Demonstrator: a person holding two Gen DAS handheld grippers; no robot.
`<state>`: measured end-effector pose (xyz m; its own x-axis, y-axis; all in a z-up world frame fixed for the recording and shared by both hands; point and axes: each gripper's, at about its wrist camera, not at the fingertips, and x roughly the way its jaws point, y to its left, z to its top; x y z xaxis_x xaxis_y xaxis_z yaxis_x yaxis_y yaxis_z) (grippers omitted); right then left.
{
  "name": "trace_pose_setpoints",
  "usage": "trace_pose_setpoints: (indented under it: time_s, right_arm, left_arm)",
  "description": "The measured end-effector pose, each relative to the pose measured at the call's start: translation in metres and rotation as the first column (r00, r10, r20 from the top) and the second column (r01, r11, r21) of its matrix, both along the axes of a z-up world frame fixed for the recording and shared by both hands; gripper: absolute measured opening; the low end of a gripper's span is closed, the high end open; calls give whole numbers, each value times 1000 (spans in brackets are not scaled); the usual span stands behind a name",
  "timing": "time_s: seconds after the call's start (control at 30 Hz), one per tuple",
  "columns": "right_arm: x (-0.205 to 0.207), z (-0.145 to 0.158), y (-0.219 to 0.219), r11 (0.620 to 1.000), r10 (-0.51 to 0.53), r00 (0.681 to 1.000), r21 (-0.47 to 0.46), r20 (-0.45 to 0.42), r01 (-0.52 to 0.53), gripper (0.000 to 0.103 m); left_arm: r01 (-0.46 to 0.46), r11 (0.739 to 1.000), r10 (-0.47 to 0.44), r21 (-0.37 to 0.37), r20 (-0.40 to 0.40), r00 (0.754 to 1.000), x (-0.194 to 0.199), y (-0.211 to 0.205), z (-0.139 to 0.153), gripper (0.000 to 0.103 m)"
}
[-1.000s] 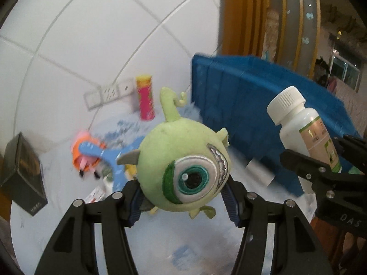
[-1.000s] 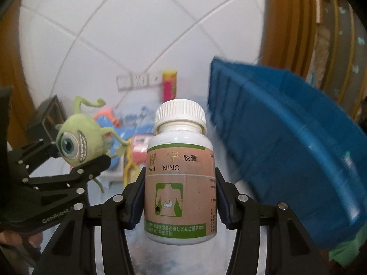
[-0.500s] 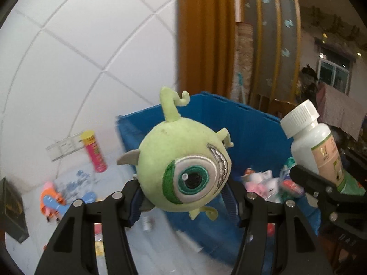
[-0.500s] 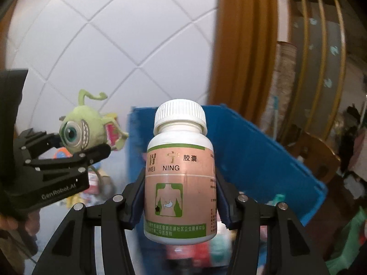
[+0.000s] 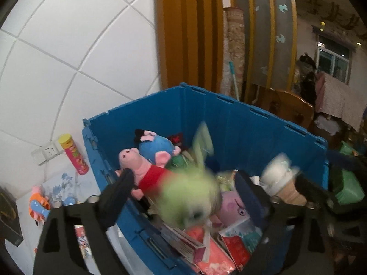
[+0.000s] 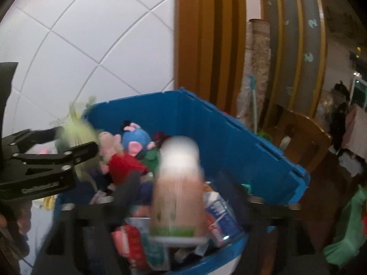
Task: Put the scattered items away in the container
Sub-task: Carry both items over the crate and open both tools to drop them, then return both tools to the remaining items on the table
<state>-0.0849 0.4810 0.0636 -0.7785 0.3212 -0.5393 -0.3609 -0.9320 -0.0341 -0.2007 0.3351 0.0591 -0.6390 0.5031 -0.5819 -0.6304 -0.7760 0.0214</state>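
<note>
no text can be read in either view. the label on the pill bottle (image 6: pixel 177 197) is smeared by motion blur. print on the pink tube (image 5: pixel 73 154) by the wall and on the packets (image 5: pixel 213 252) in the blue crate (image 5: pixel 240 123) is too small or blurred to make out.

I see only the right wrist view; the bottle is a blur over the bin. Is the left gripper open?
Observer: Yes. In the left wrist view the left gripper has its fingers spread wide, with the green plush a blur between them above the bin.
Operator: Is anything outside the bin on that side?
Observer: A red can stands upright beside the bin's left wall.
Operator: Anything else?
Observer: An orange toy lies further left of the can.
</note>
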Motion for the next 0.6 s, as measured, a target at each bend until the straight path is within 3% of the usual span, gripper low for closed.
trace_pose_setpoints:
  time_s: [0.17,0.37,0.6]
  right_arm:
    - [-1,-3,1,1000,-3,1000,3,-2,3,99]
    - [-10,-5,-12,999,33,999,-4,-6,-33,102]
    - [-26,1,-71,994,111,993,-2,-32,-111,103]
  left_arm:
    - [-35,999,35,4,6,999,1,2,-3,97]
    - [-79,997,79,3,4,997,-5,-30,-6,97]
    - [-162,987,162,6,-5,987,-11,-104,-13,97]
